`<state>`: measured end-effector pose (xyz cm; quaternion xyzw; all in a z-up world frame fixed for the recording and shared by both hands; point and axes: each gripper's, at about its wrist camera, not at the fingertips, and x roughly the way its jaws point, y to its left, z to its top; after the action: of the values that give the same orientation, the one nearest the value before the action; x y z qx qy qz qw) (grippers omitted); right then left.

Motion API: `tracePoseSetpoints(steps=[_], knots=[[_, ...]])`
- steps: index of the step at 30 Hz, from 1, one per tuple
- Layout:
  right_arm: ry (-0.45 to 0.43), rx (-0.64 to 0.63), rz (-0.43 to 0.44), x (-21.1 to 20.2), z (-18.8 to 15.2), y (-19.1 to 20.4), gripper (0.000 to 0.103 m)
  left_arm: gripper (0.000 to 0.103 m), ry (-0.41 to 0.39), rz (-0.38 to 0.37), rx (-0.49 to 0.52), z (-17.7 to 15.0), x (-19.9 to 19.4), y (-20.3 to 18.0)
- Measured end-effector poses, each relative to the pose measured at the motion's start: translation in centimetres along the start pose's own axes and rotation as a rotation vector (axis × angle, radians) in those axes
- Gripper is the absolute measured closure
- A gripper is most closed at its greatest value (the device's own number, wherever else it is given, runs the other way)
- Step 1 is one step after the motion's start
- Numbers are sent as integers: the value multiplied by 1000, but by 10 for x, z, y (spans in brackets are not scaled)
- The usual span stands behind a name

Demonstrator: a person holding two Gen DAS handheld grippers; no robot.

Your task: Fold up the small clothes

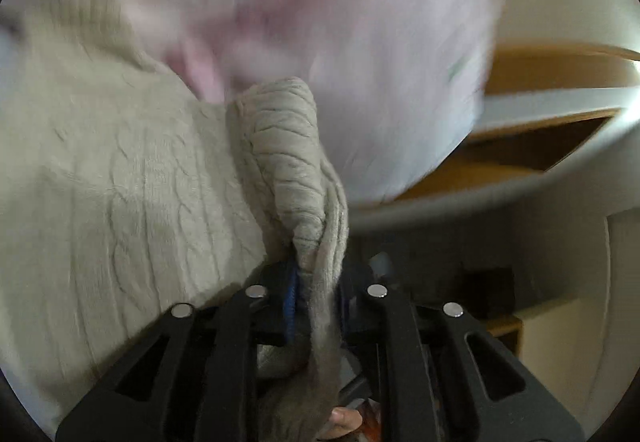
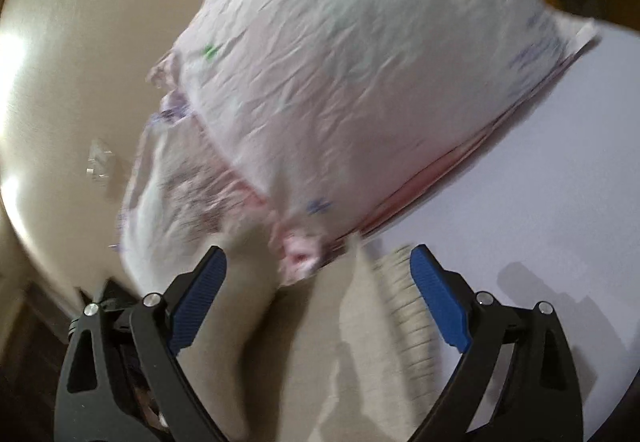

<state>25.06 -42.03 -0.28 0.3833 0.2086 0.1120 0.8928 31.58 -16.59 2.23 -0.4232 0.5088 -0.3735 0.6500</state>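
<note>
Left wrist view: the left gripper (image 1: 316,282) pinches a bunched fold of the beige cable-knit sweater (image 1: 120,182), lifting it beside a blurred white printed garment (image 1: 380,62). Right wrist view: the right gripper (image 2: 318,306) gapes wide, holding nothing, above the sweater on the white table (image 2: 540,182)

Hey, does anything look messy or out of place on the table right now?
Mostly normal mid-fold. The beige knit sweater is bunched where the left gripper pinches it. The stack of white printed clothes sits crooked, with loose edges spilling out at its lower left. The right gripper is open above the sweater.
</note>
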Motion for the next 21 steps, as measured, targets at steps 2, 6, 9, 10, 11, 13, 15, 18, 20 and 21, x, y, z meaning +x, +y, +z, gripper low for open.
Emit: tracePoseSetpoints(steps=[2,6,9,10,11,13,15,18,20,21], knots=[[3,29,-6,-2,4,-9,10,81,101,-31,-53,-1,29,8],[84,72,31,5,7,-16,8,59,34,-257,57,-3,-18,-9],[218,90,59,24,3,-16,4,35,-154,-74,213,-9,-85,-18],[262,94,59,31,1,-16,3,34,-206,35,248,-11,-104,-16],[300,99,56,37,-1,-17,3,31,-252,168,269,-14,-123,-9],[392,115,35,52,-9,-20,3,31,-268,285,257,-17,-135,8],[426,95,-22,59,-15,-19,3,31,-222,339,201,-18,-133,33],[441,55,-51,62,-21,-15,3,31,-140,337,132,-19,-119,59],[438,30,-57,62,-23,-11,2,30,-100,334,136,-22,-106,61],[438,8,-64,61,-25,-9,2,29,-83,338,148,-25,-99,61]])
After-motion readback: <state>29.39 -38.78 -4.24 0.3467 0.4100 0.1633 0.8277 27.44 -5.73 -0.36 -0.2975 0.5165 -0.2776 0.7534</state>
